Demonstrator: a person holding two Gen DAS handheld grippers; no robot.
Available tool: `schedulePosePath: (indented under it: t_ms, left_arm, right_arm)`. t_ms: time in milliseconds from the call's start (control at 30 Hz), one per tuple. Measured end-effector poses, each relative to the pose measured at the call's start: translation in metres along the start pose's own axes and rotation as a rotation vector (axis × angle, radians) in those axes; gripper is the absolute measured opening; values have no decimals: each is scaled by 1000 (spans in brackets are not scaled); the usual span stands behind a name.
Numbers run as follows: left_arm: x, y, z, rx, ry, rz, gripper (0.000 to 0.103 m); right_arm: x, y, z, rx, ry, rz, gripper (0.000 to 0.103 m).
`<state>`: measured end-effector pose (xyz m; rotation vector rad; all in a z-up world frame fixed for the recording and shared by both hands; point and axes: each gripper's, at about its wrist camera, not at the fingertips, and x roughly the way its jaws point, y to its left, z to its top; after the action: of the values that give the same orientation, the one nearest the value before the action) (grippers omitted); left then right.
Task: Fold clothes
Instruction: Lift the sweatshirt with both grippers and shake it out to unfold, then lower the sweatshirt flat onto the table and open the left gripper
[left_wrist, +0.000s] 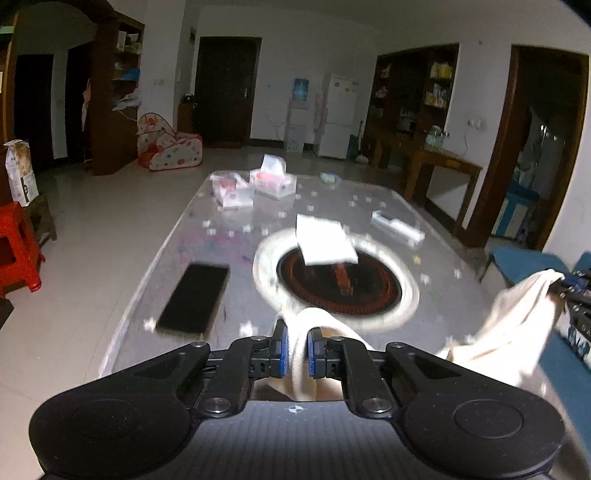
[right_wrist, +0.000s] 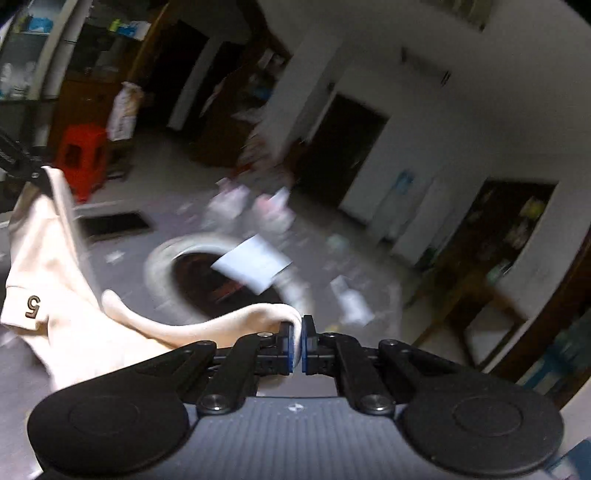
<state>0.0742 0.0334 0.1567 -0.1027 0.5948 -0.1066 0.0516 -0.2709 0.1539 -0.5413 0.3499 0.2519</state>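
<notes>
The garment (left_wrist: 513, 321) hangs over the near end of the table (left_wrist: 184, 236), strung between the left gripper (left_wrist: 294, 349) and the right gripper (right_wrist: 297, 345). Beyond the left gripper a round inset (left_wrist: 338, 280) sits mid-table with a sheet of paper (left_wrist: 325, 240) lying across its far rim. Left of the inset lies a phone (left_wrist: 194, 297). Tissue packs (left_wrist: 255, 186) cluster at the table's far end. A stool (left_wrist: 16, 247) stands on the floor to the left.

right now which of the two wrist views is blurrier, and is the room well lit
Right wrist view: heavily smeared, the white paper sheet and walls streaked; only the right gripper and cream cloth garment stay fairly crisp. Left wrist view: milder blur on the glossy grey table. Both dim, with fisheye bending.
</notes>
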Motion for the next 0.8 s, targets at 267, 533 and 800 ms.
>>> schedulePosePath:
  t_ms: [267, 533, 800]
  left_arm:
    - [-15, -4, 87, -4, -138, -10, 11]
    - [-40, 3, 60, 11, -91, -36, 11]
    - [-55, 10, -59, 1, 119, -100, 11]
  right_arm:
    - [3, -60, 72, 0, -130, -172, 3]
    - [-32, -70, 61, 21, -142, -114, 3]
    - [-78, -21, -29, -17, 26, 63, 3]
